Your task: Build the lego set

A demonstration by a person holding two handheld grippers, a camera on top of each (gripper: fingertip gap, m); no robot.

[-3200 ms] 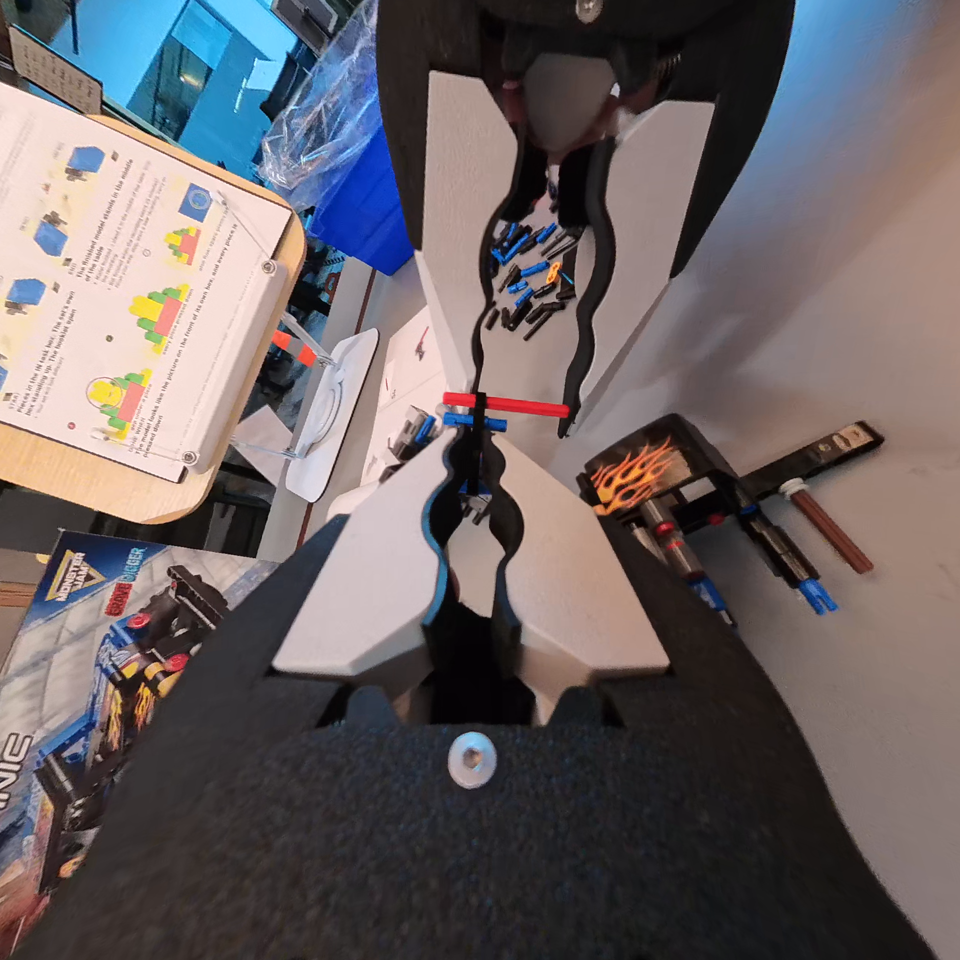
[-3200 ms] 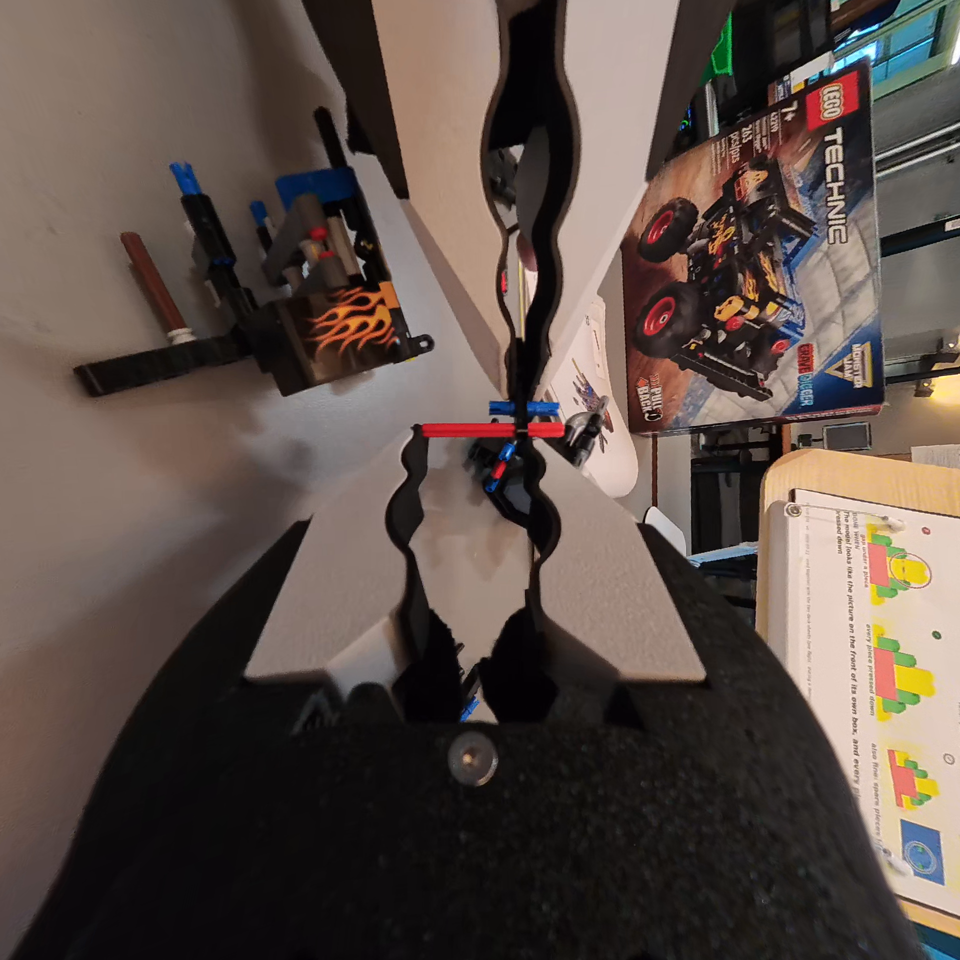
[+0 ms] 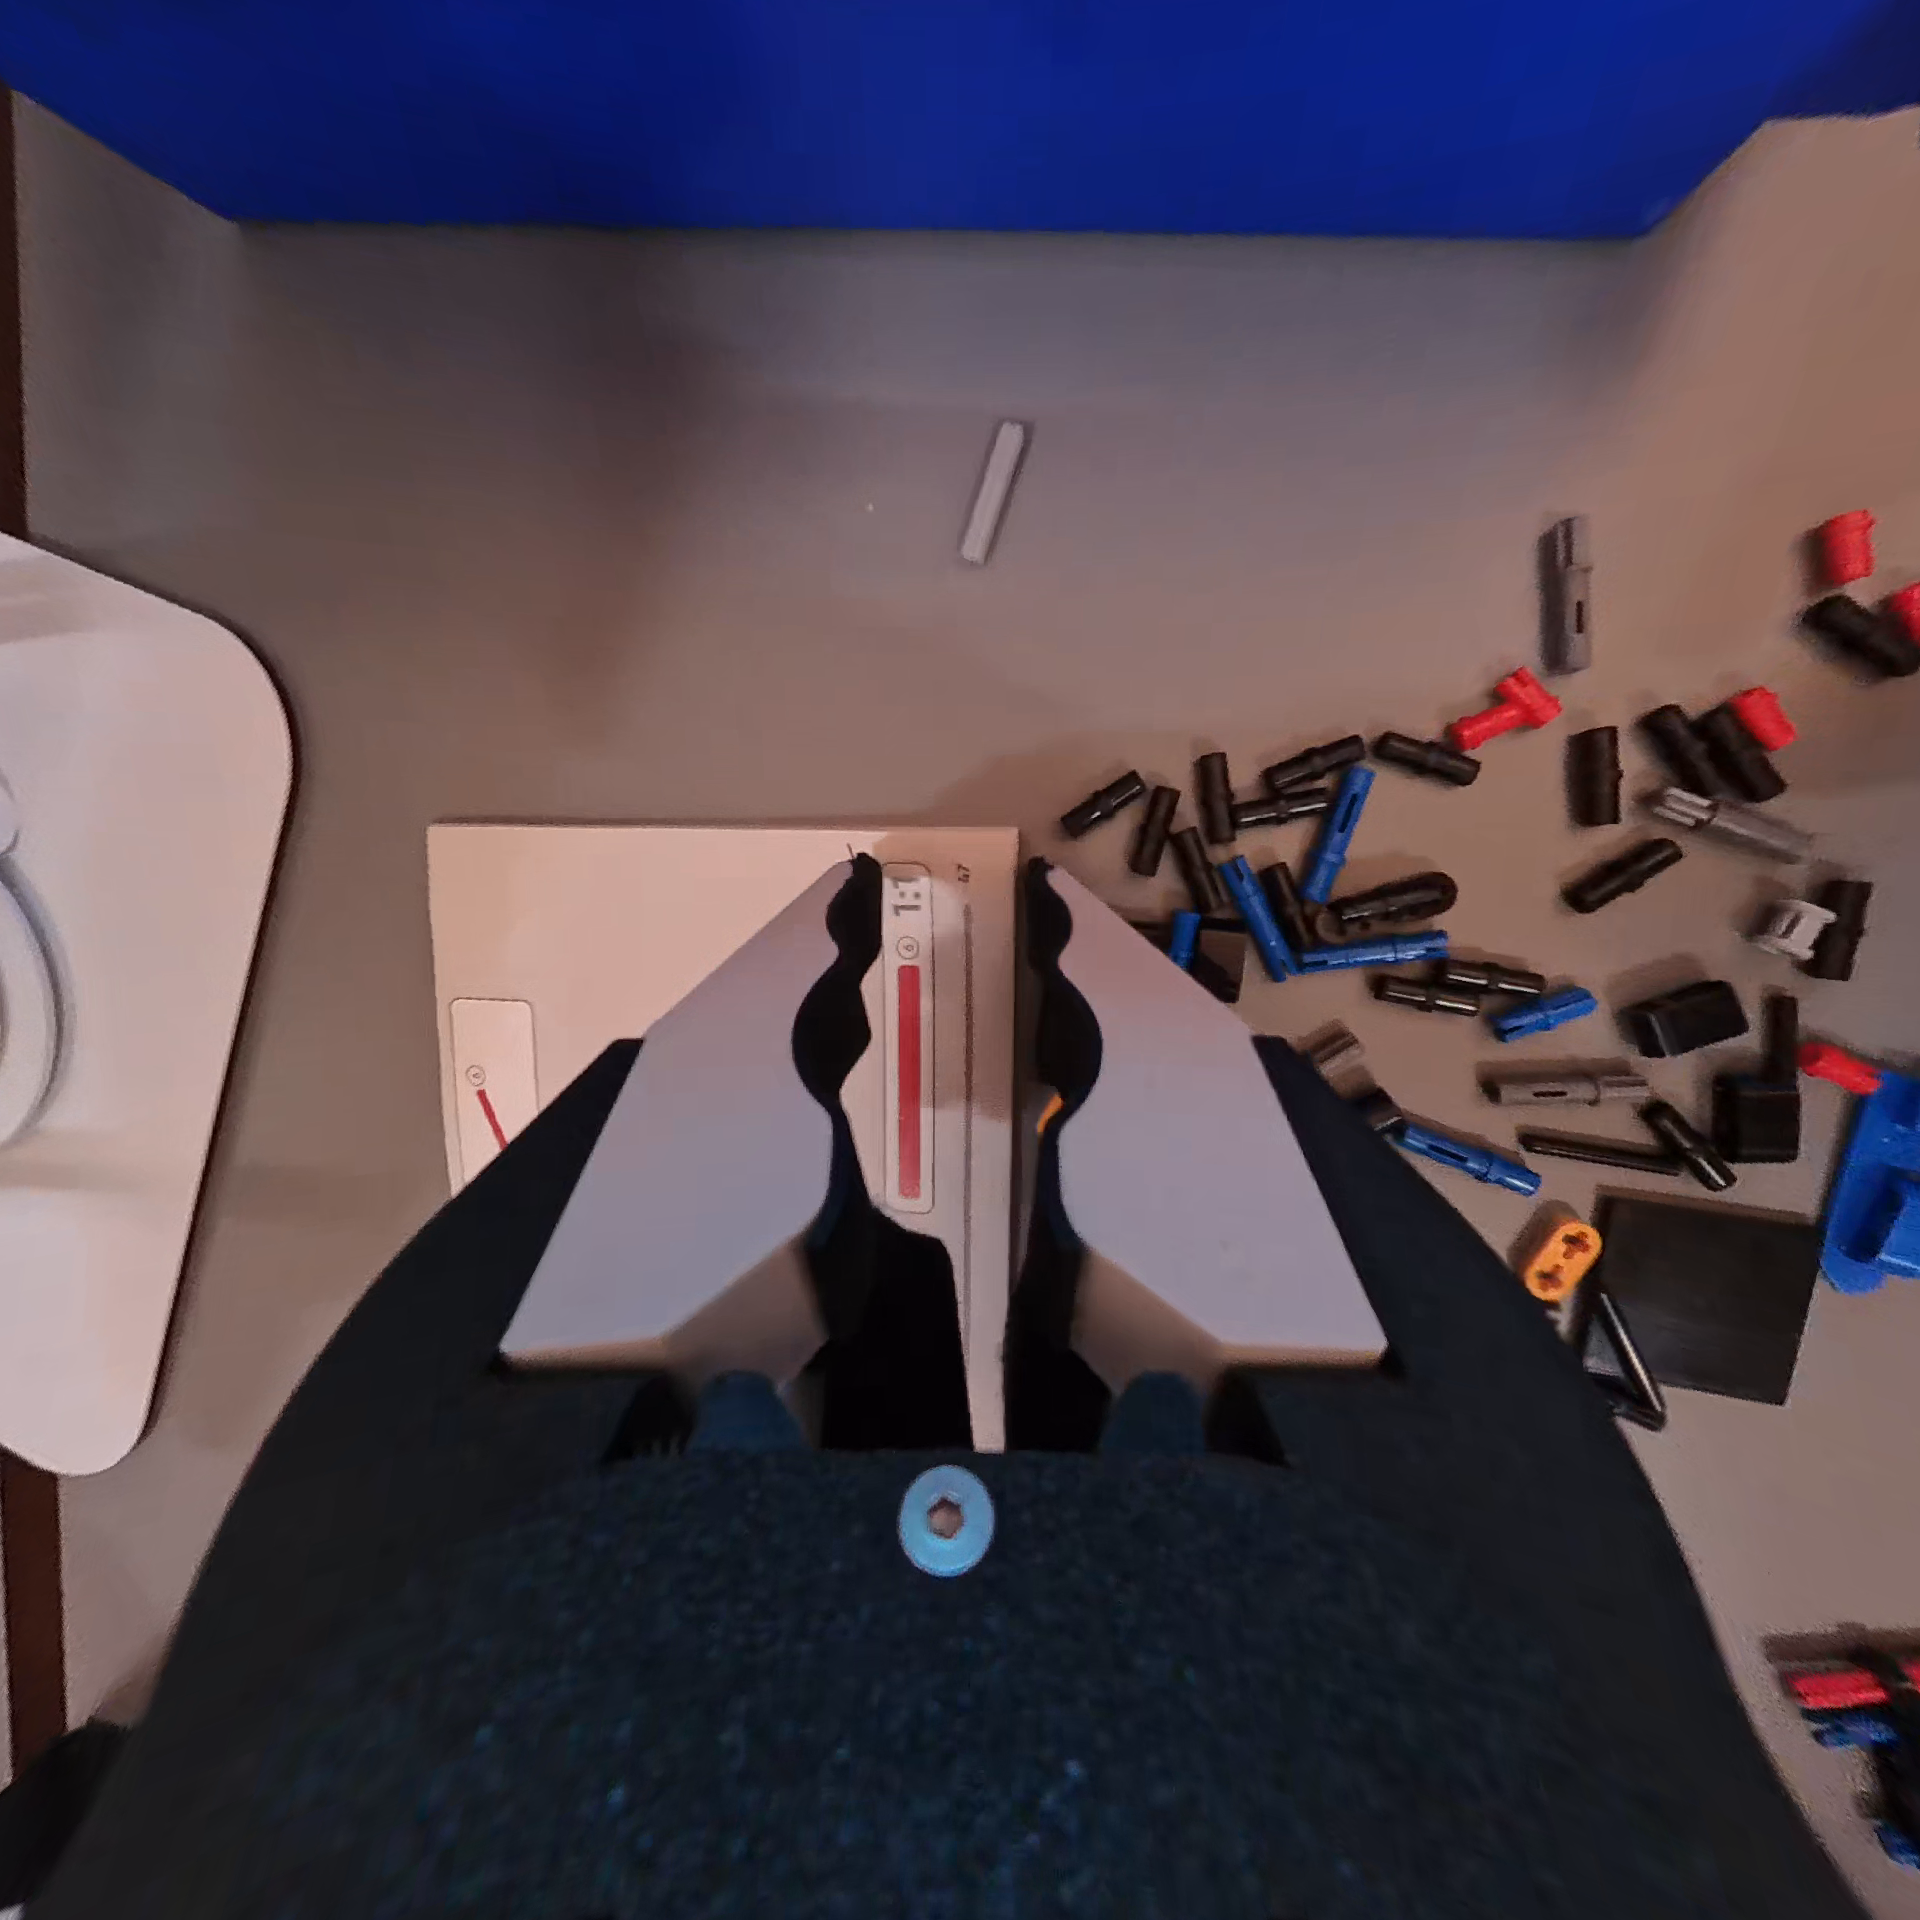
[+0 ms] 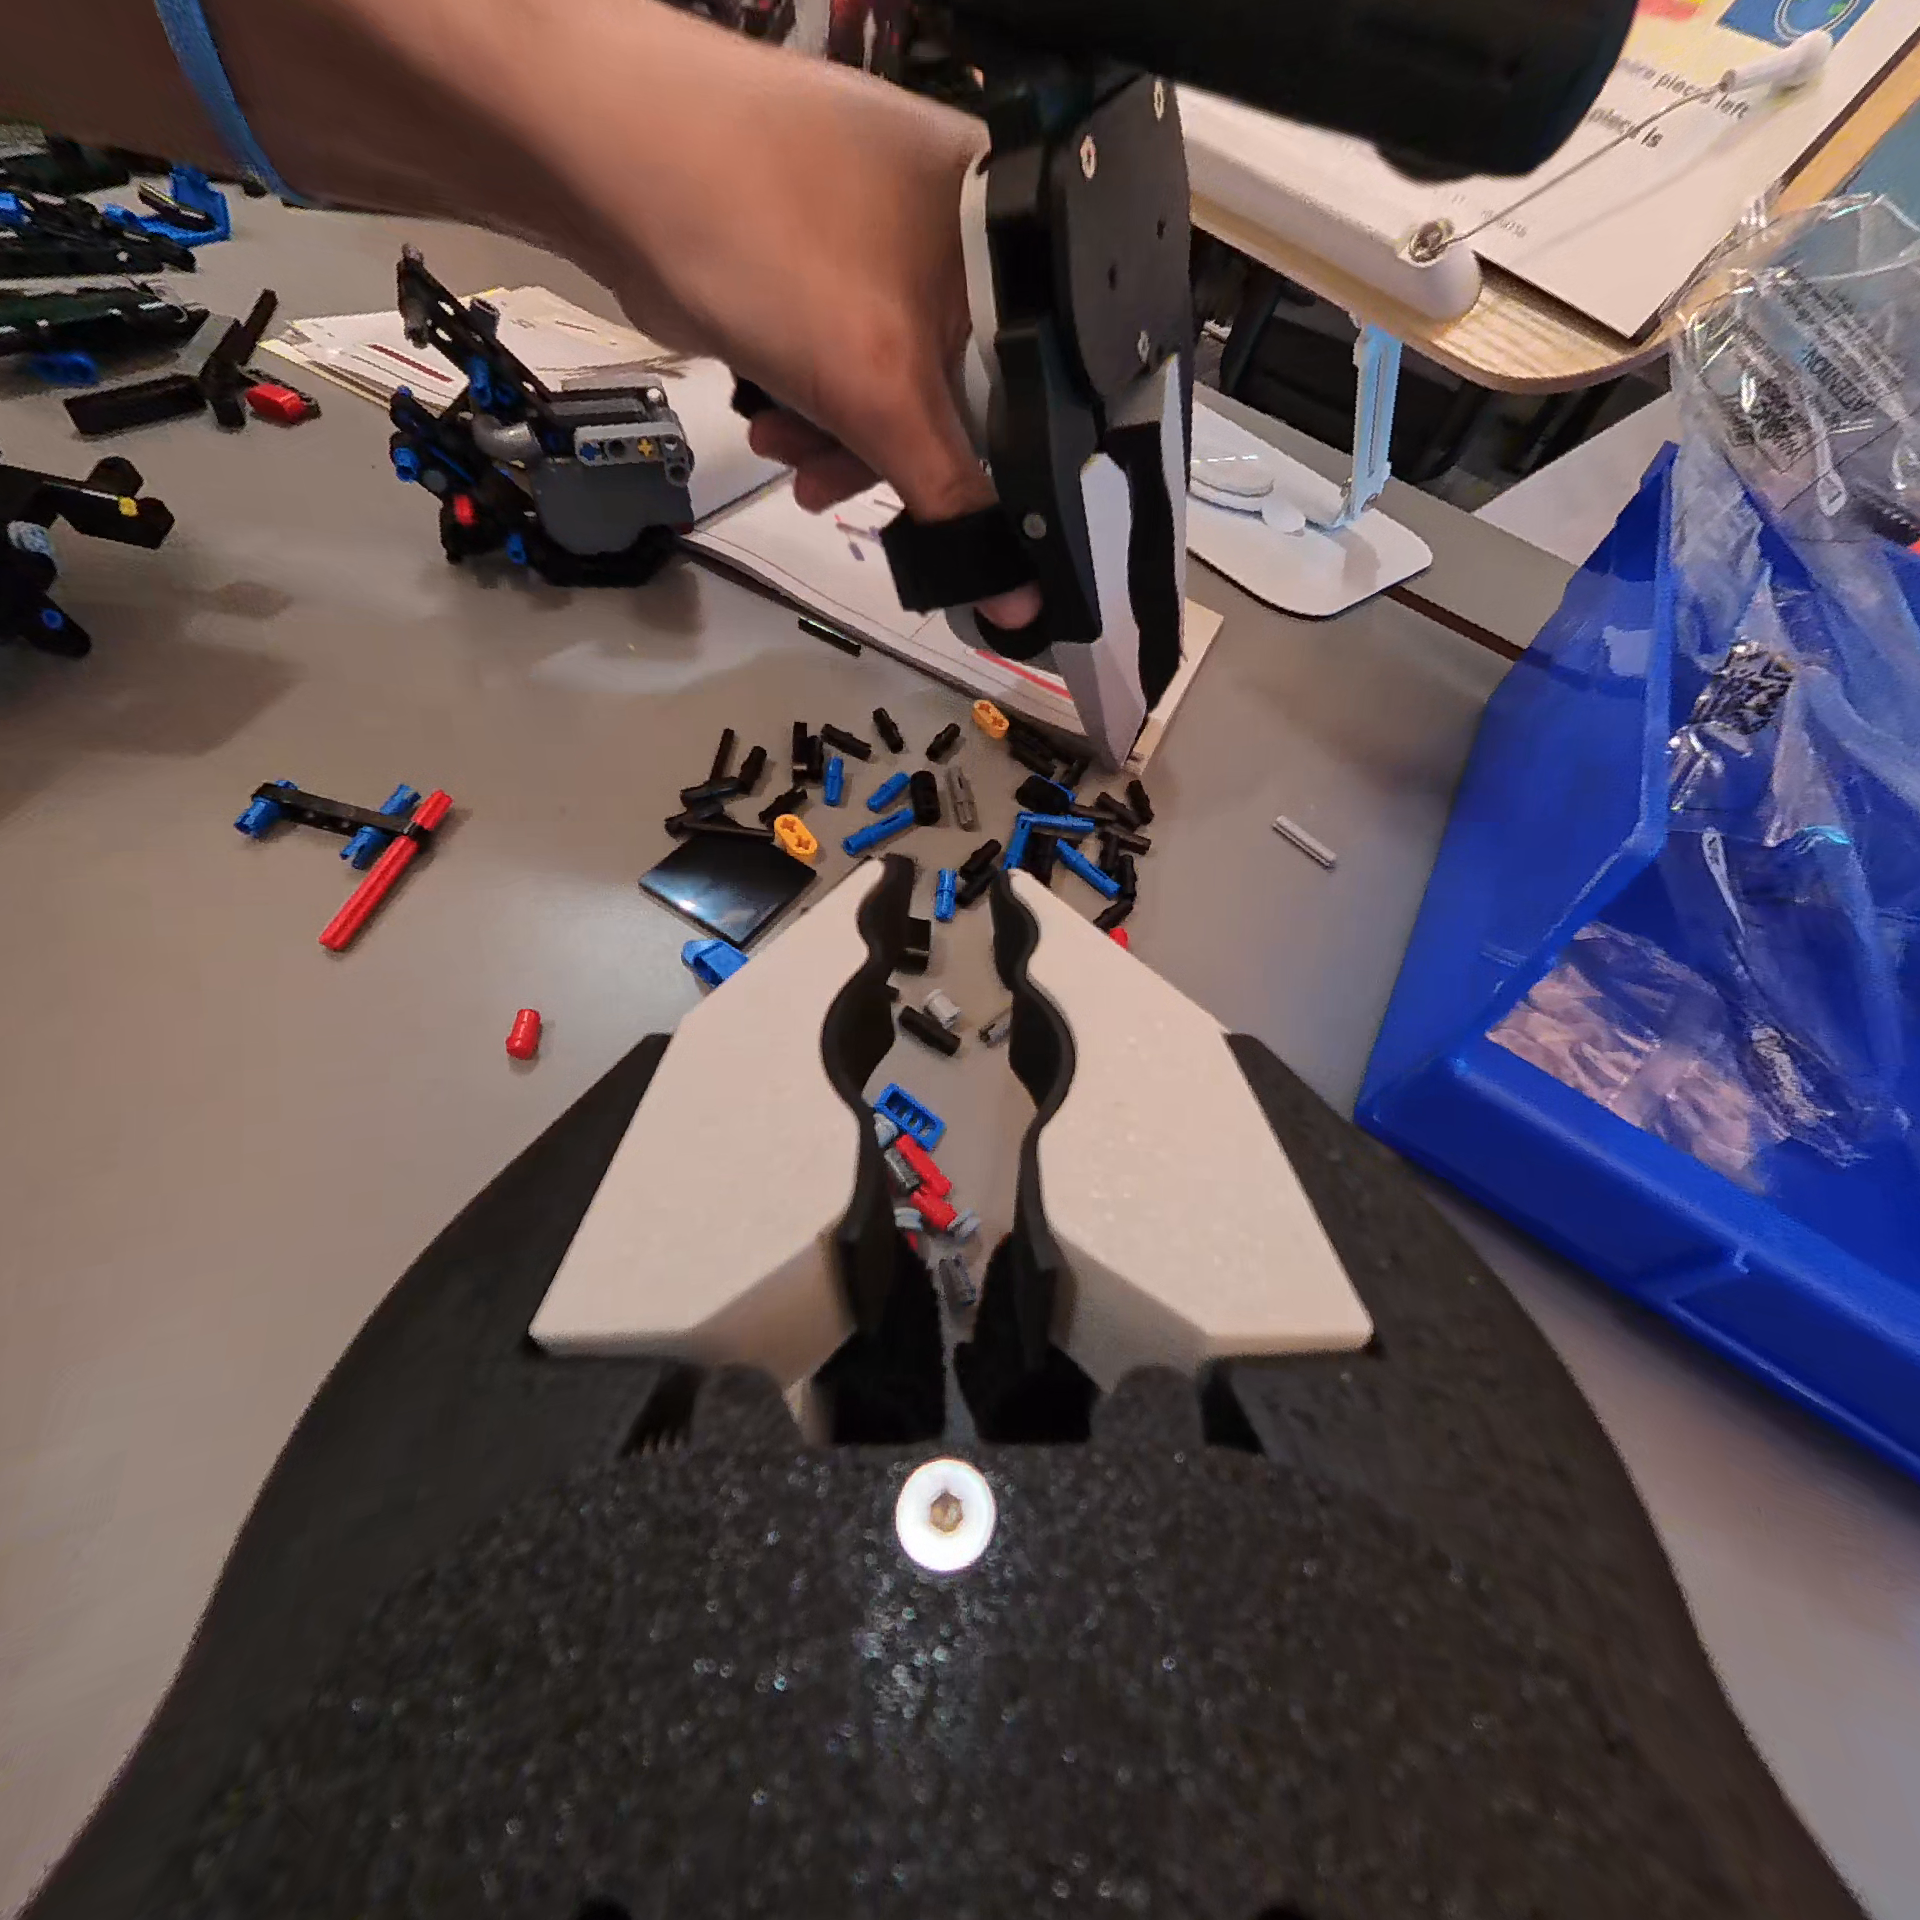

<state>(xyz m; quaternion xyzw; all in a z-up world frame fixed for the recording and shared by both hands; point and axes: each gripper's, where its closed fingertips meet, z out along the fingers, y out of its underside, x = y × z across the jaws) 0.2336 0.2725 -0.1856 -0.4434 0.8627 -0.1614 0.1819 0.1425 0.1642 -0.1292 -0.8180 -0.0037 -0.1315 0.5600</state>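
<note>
- The left gripper (image 3: 951, 883) points down at the grey table (image 3: 623, 520). Its fingers stand a moderate gap apart with nothing between them.
- Its tips hover over the far right corner of a white instruction booklet (image 3: 644, 914) that lies flat on the table. Whether they touch the paper is hard to tell.
- The right wrist view shows a hand (image 4: 790, 281) holding that same gripper by a black loop, tips down at the booklet's corner.
- The right gripper (image 4: 948, 883) is also parted by a narrow-to-moderate gap and grips nothing. It hangs above a scatter of small pegs (image 4: 914, 810) in black, blue and red spread over the middle of the table.
- A short black beam with blue pegs and a red rod (image 4: 379, 873) through one end lies alone on the table, well to the left of the scatter.
- A single red peg (image 4: 523, 1034) lies nearer, apart from the rest.
- A black square tile (image 4: 727, 878) rests at the scatter's left edge, with an orange connector (image 4: 795, 836) just beside it.
- A half-built grey and black vehicle frame (image 4: 551, 478) stands at the far left, partly on the open booklet.
- A thin grey rod (image 4: 1304, 842) lies alone between the scatter and a blue bin (image 4: 1558, 1091) at the table's right edge.
- The bin holds a clear plastic bag (image 4: 1787, 520).
</note>
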